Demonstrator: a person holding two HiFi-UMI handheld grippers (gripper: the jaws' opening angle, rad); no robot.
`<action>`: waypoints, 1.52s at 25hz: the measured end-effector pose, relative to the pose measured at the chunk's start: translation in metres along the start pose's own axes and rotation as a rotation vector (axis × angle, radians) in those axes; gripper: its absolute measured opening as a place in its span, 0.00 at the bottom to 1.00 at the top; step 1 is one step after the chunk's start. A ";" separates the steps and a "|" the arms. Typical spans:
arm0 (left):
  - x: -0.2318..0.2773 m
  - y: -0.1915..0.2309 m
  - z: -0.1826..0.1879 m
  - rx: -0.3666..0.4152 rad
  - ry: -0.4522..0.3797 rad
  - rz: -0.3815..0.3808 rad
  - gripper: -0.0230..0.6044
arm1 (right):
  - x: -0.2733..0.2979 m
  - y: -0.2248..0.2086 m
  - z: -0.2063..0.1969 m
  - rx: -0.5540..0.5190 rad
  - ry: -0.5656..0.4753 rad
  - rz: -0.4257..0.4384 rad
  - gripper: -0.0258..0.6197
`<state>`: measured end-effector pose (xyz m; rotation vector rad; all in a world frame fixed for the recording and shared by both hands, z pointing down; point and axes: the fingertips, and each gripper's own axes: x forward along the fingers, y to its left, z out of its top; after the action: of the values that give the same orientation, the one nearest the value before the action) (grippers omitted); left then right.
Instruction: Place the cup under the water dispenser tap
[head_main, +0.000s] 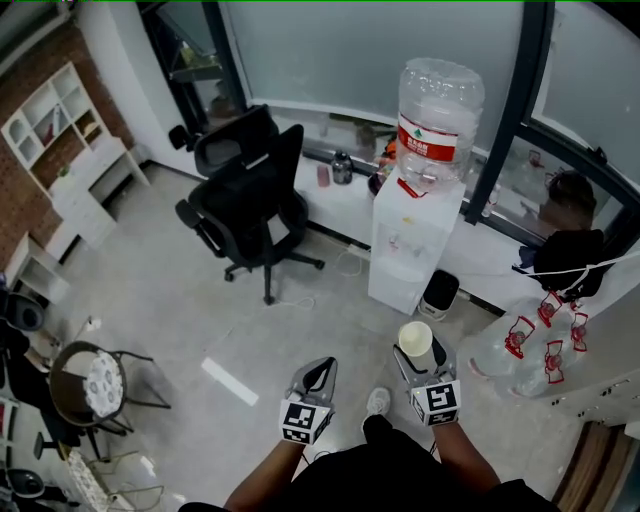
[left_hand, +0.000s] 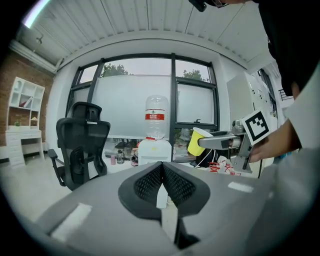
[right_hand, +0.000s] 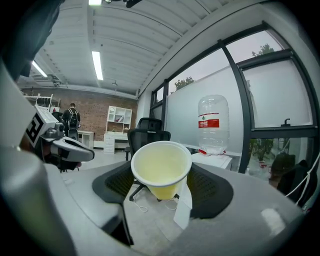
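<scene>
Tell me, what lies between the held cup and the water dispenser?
Only bare grey floor between cup and water dispenser, in the head view; a black bin stands beside the dispenser's base.

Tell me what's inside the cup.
The cup, held by the right hand-held gripper, looks empty: only its pale yellow inner wall and bottom show. The nearest part of the inner wall is hidden behind the rim.

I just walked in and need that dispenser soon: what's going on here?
A person with a gripper in each hand holds an empty yellow paper cup in the right gripper. The left gripper is shut on nothing. The water dispenser stands some way ahead, so the cup is not yet placed at it.
</scene>
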<state>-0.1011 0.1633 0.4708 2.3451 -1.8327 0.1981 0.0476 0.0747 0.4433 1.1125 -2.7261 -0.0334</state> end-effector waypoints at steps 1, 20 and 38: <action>0.011 0.004 0.003 0.002 0.005 -0.002 0.06 | 0.009 -0.007 -0.002 0.004 0.006 0.000 0.55; 0.162 0.038 0.050 0.040 0.039 -0.011 0.06 | 0.113 -0.111 -0.002 0.018 0.020 0.031 0.55; 0.242 0.084 0.059 0.050 0.064 -0.159 0.06 | 0.177 -0.149 0.002 0.034 0.041 -0.101 0.55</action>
<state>-0.1236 -0.0985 0.4654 2.4735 -1.6217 0.2990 0.0269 -0.1552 0.4580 1.2458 -2.6416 0.0212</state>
